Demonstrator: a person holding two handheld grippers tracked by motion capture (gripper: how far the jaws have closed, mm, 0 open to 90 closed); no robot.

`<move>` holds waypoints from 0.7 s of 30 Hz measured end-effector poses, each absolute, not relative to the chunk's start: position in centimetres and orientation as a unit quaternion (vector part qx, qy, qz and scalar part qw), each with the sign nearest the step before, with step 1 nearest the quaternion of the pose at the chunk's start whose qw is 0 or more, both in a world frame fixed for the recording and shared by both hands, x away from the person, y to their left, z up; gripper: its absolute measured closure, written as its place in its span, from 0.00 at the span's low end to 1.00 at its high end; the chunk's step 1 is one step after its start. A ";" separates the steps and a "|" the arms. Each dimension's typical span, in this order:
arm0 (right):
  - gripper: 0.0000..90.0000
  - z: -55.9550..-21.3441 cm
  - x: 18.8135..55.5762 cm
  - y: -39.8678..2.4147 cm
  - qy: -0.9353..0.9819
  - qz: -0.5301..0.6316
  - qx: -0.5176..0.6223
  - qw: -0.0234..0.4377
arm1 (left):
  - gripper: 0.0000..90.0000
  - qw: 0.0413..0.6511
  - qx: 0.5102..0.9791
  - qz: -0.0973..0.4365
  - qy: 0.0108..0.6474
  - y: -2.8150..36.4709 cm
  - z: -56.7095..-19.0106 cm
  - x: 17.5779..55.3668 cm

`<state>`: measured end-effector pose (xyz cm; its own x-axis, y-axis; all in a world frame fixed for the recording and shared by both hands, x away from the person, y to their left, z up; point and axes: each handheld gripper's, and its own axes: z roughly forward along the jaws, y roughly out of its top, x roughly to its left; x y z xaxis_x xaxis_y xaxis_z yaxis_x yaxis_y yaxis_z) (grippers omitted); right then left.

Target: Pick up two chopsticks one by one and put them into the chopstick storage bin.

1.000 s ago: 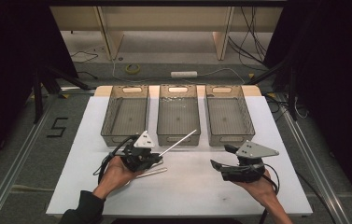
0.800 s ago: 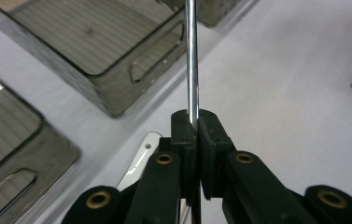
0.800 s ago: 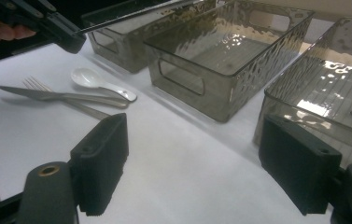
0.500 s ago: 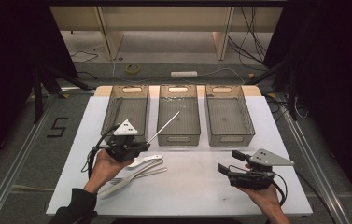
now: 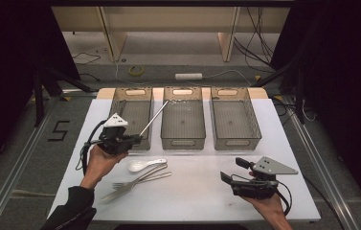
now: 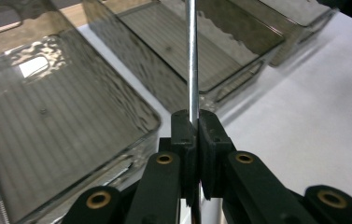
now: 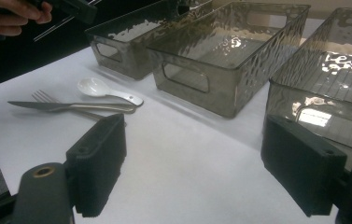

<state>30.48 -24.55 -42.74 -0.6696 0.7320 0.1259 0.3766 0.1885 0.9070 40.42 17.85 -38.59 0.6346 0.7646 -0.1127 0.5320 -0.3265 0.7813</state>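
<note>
While the left gripper (image 5: 132, 139) hangs over the near end of the left bin (image 5: 131, 116), its jaws are clamped on one end of a thin metal rod (image 5: 153, 119) (perhaps a chopstick or a straw; the pictures do not settle it), which slants up and away across the gap toward the middle bin (image 5: 183, 117). In the left gripper view the rod (image 6: 192, 56) rises straight out from between the closed pads, held near its end, with nearly all its length free beyond them.

Sorting looks to be the work in hand, and the step would go best by bringing the rod level and low inside the chosen bin before the jaws part, so that the long free end does not catch a rim or tip out. Because the grip sits at one end, a slow turn of the hand seems wise; the far tip will swing wide.

The right gripper (image 5: 238, 181) rests near the front right of the white table (image 5: 202, 191), jaws apart and empty, well clear of the rod. A white spoon (image 5: 140, 165), a fork (image 5: 132, 181) and a knife (image 7: 57, 106) lie together on the table just below the left gripper; the right bin (image 5: 231, 117) stands beyond.
</note>
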 end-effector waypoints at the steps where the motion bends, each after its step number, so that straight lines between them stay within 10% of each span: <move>1: 0.26 -42.8 30.5 -24.5 0.753 0.519 0.367 0.172 | 0.95 0.417 0.798 0.140 0.411 18.1 -38.6 40.7; 21: 0.26 -42.8 30.5 -24.3 0.755 0.516 0.366 0.170 | 0.95 0.430 0.725 0.145 0.518 21.5 -39.5 47.3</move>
<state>30.49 -24.32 -42.78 -0.6739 0.7290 0.1203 0.3770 0.1992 0.9045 47.31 21.53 -39.52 0.4205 0.8763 -0.2351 0.6269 -0.0934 0.7735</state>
